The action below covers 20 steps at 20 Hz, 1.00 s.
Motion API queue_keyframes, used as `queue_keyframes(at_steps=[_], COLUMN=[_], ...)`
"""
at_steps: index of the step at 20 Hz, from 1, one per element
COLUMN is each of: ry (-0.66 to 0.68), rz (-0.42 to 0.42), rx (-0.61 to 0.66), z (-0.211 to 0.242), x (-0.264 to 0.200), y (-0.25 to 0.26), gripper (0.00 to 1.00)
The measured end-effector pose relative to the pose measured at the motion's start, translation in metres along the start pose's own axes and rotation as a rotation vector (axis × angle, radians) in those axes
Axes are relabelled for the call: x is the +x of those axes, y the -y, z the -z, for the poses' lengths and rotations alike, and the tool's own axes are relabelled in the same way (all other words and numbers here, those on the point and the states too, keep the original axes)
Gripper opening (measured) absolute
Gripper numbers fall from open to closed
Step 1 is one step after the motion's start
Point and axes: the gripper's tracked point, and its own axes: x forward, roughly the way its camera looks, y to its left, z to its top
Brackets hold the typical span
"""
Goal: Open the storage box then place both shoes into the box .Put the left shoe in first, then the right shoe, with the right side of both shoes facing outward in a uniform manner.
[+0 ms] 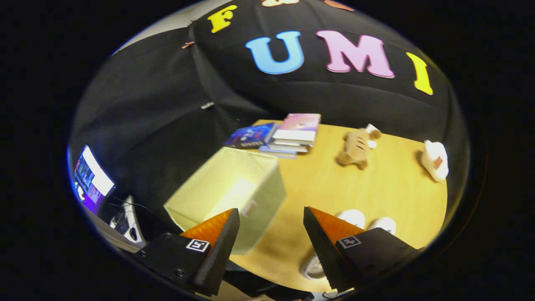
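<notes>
Gripper (271,228) fingers spread wide, nothing between them, hovering above the wooden table (393,188). Storage box (232,194) sits lower centre-left of frame, lid on, its near corner just ahead of the left finger. Two white shoes (368,220) lie side by side lower right, partly hidden behind the right finger; a bit of white sole pokes out below that finger. Further back: stack of books (288,136) at centre, just past the box's far edge; plush toy (355,148) right of the books; small white item (434,161) near the table's right edge. Monitor (90,179) glowing at far left, off the table.
</notes>
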Motion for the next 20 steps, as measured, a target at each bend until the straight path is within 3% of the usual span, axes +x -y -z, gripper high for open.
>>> queue_keyframes(at_steps=[6, 9, 11, 15, 17, 19, 20], ry=[-0.176, -0.233, -0.253, -0.235, -0.209, -0.181, -0.172], rz=[0.245, 0.289, 0.306, 0.367, 0.396, 0.457, 0.428], rx=[-0.087, -0.153, -0.178, -0.140, -0.049, 0.024, 0.076], z=[0.091, 0.111, 0.117, 0.123, 0.125, 0.123, 0.119], x=[-0.008, 0.002, 0.020, 0.059, 0.073, 0.072, 0.073], y=[0.104, 0.114, 0.125, 0.159, 0.165, 0.179, 0.172], gripper=[0.94, 0.89, 0.80, 0.70, 0.57, 0.26, 0.11])
